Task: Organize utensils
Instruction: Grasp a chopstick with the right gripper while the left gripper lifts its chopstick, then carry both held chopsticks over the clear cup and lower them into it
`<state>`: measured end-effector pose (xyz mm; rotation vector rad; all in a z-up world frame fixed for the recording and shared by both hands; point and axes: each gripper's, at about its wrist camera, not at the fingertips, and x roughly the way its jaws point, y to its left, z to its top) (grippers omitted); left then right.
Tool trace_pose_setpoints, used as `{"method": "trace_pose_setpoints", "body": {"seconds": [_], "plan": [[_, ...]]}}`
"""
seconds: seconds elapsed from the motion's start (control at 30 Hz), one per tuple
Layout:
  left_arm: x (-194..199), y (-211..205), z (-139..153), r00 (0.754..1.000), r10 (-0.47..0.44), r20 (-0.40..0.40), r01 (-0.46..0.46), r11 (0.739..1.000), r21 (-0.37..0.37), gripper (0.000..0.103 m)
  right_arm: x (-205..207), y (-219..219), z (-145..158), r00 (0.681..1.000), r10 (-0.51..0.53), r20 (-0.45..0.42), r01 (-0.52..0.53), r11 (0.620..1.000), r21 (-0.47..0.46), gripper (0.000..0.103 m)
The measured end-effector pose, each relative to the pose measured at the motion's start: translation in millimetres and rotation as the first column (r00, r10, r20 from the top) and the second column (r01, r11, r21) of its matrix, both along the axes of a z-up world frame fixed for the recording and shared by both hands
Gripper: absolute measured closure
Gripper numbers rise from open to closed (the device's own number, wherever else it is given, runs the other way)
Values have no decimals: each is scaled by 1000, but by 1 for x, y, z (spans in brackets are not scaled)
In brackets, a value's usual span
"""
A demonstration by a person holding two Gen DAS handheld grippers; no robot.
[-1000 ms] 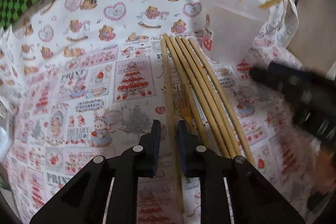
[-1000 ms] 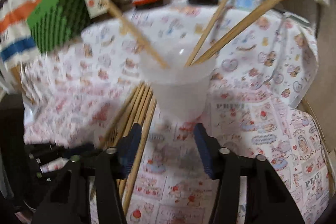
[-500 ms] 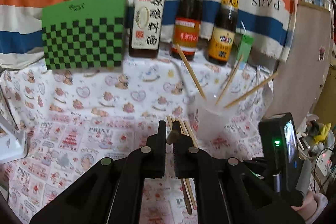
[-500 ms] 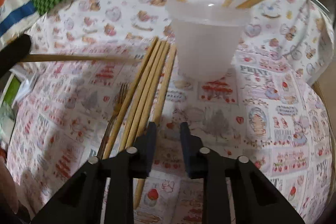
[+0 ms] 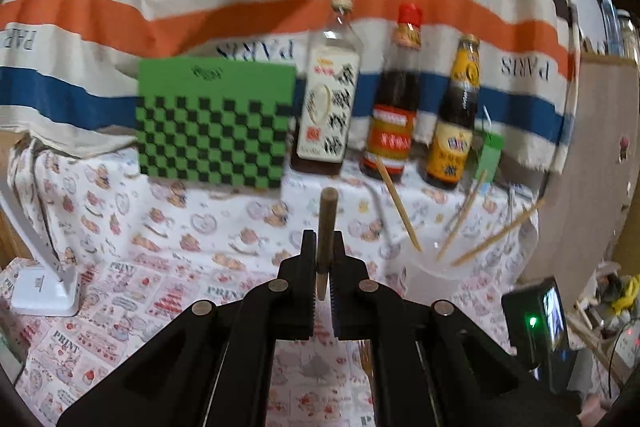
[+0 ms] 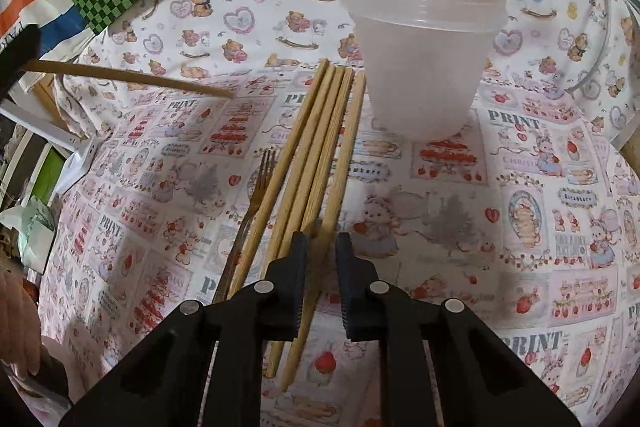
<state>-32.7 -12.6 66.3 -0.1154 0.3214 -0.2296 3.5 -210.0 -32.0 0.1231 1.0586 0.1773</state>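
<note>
- Left gripper [image 5: 323,261]: I had its jaws clamped on one chopstick [image 5: 326,227], which pointed straight ahead between the fingers. A second ago this tool was down at the cloth over the lying row; it had since come up level, so the stick was off the table.
- Right gripper [image 6: 321,259]: jaws stood a narrow gap apart with nothing in them that I could confirm, low over the near ends of the row of chopsticks [image 6: 320,163]. A second ago the gap was wide and the view was on the cup; it had since narrowed and dropped towards the row.
- Just left of the row lay a fork [image 6: 256,203], partly under the outermost stick.
- Ahead and right of the right tool stood the plastic cup [image 6: 424,67], with three chopsticks leaning in it. From the left tool it sat ahead and to the right.
- Far left of the right tool, the lifted stick showed again as the airborne chopstick [image 6: 128,79].
- Beyond, at the back edge: green checkered box [image 5: 214,123] and three sauce bottles [image 5: 394,99].
- Judgement: one more stick was on its way to the cup; four sticks and the fork remained.
</note>
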Motion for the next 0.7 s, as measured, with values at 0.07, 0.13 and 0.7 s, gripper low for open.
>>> {"method": "trace_pose_setpoints", "body": {"seconds": [0.07,0.13,0.7], "plan": [[-8,6,3,996,58,68,-56,998,-30,98,1,0,-1,1000,-17,1,17,999,-28,86],[-18,11,5,979,140,148,-135,990,-43,98,1,3,-1,1000,-13,7,13,999,-52,86],[-6,28,1,986,130,101,-119,986,-113,98,-21,-13,45,951,-22,308,13,999,32,96]]}}
